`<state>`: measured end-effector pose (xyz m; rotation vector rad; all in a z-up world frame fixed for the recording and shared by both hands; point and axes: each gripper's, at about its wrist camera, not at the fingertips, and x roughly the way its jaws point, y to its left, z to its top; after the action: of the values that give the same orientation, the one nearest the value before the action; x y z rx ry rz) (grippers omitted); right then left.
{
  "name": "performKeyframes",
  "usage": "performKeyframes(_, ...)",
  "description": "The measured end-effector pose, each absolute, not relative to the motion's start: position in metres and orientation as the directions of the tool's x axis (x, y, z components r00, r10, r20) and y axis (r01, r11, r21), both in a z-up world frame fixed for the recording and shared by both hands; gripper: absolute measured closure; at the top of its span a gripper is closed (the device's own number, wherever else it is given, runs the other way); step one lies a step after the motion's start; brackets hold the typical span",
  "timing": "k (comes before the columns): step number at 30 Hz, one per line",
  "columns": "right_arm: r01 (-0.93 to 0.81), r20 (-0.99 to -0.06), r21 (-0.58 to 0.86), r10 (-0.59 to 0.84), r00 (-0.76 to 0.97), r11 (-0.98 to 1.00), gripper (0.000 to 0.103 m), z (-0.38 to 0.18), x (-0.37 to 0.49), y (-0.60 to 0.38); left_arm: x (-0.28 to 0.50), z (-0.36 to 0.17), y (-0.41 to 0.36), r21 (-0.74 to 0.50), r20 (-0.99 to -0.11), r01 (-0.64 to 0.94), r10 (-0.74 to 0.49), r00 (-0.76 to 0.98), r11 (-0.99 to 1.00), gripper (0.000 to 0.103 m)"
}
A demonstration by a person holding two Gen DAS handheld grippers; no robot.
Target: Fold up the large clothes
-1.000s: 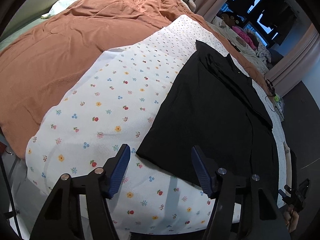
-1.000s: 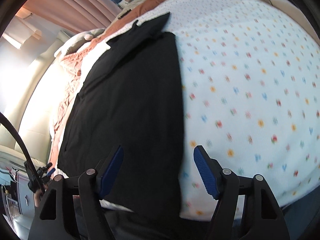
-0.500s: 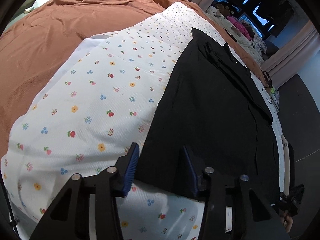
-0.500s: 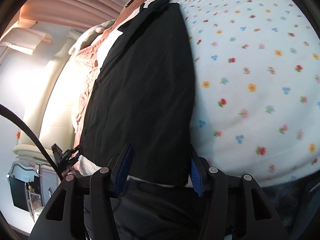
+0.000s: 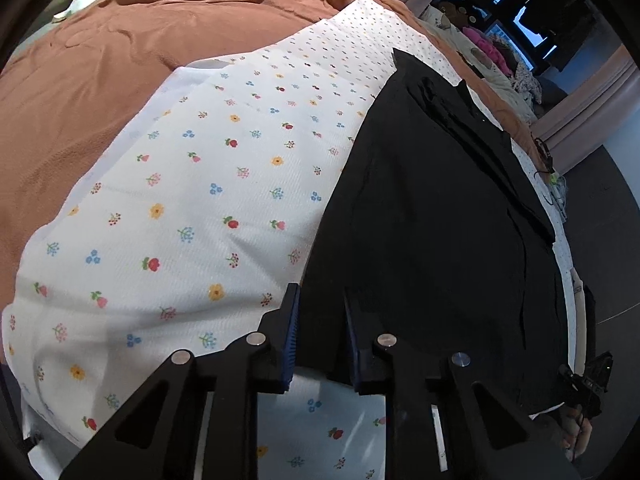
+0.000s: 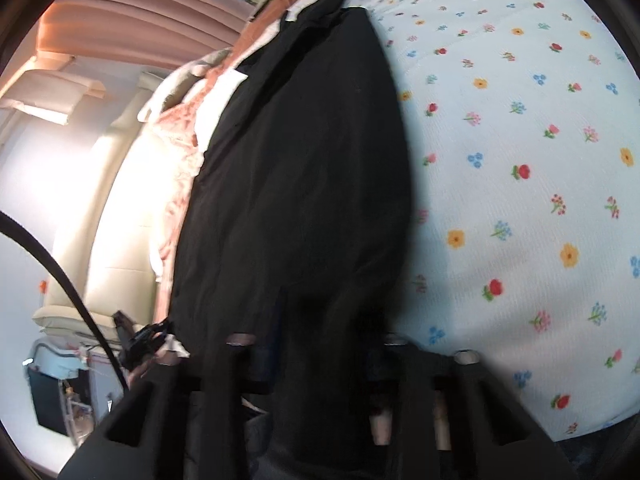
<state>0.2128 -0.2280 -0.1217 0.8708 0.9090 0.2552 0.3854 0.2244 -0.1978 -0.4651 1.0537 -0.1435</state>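
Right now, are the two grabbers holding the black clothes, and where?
Both grip the black garment at its near hem: the left gripper at one corner, its jaws just closing; the right gripper at the other, shut in the cloth.

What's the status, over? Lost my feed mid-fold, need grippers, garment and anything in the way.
Left gripper closing on black garment near corner. Right gripper shut on its other near corner. Garment flat on floral sheet. Nothing in the way.
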Motion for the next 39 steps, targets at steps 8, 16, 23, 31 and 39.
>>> performKeyframes(8,0.093,-0.533,0.753,0.522,0.666,0.651,0.103,-0.087,0.185,-0.228,0.364,-0.174,0.223,-0.473,-0.749,-0.105,-0.336,0.571,0.875,0.092)
performKeyframes(16,0.001,-0.474,0.743,0.524,0.707,0.669,0.103,-0.051,0.151,-0.225,0.327,-0.132,0.219,-0.498,-0.696,-0.074,-0.347,0.629,0.864,0.093)
performKeyframes(23,-0.093,-0.42,0.726,0.546,0.725,0.681,0.103,-0.028,0.116,-0.222,0.274,-0.104,0.228,-0.523,-0.649,-0.062,-0.35,0.676,0.85,0.093)
performKeyframes(31,-0.172,-0.365,0.716,0.573,0.734,0.677,0.103,-0.012,0.09,-0.229,0.21,-0.076,0.243,-0.545,-0.594,-0.049,-0.344,0.727,0.837,0.093)
performKeyframes(39,-0.244,-0.311,0.695,0.589,0.746,0.676,0.103,-0.002,0.071,-0.232,0.155,-0.039,0.246,-0.54,-0.529,-0.012,-0.328,0.783,0.842,0.093)
